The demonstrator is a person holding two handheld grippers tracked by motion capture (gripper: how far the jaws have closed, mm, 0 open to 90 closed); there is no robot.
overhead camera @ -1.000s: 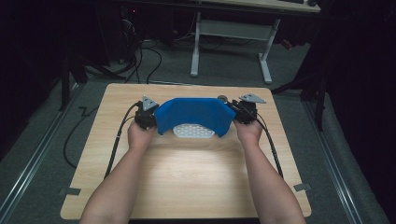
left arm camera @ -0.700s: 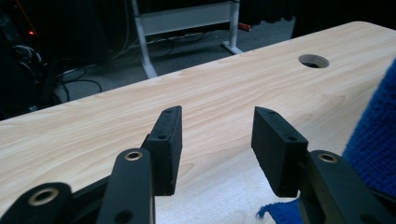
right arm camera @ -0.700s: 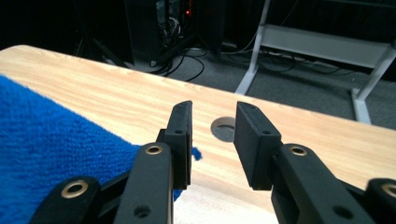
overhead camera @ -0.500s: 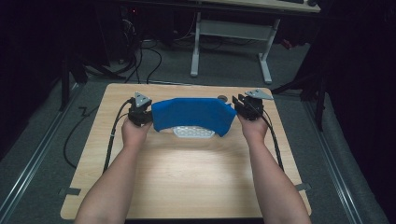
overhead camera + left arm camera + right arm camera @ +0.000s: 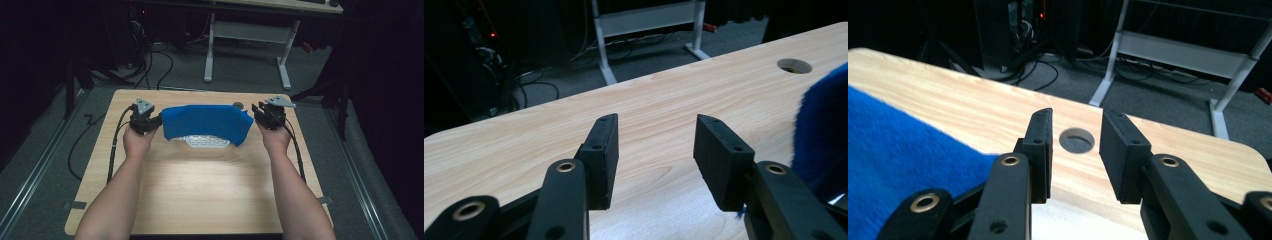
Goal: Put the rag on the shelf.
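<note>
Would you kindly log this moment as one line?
cloth: draped over white object | left gripper: open, empty | right gripper: open, empty

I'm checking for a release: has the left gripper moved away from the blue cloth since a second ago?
Yes. The left gripper has slid outward toward the table's left edge, off the blue cloth; its fingers have just been opening, with nothing between them.

Blue cloth [image 5: 207, 123] draped over keyboard [image 5: 207, 142]

Bright pool on the table [image 5: 200, 190], dark surroundings, soft close-up blur.
</note>
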